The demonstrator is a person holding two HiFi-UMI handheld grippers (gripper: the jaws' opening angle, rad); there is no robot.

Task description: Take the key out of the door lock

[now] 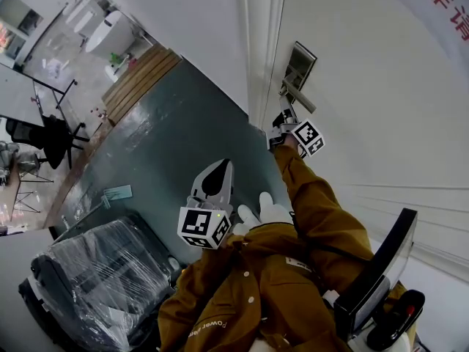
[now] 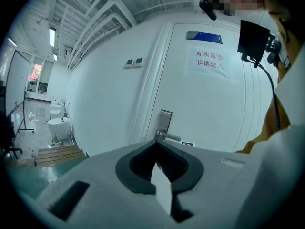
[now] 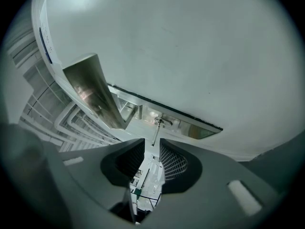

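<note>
One white door (image 1: 366,86) carries one brushed-metal lock plate (image 3: 193,127) with one silver lever handle (image 3: 93,89). One slim silver metal key (image 3: 156,130) stands out of the plate just beside the handle. It is seen edge-on as a thin rod with a small round collar at the lock. Two grey grippers are in view. The right gripper (image 3: 152,146) has its jaws slightly spread on either side of the key's outer end; whether a pad touches it is unclear. The left gripper (image 2: 157,144), well apart from the door, has its jaws pressed together with nothing between them.
</note>
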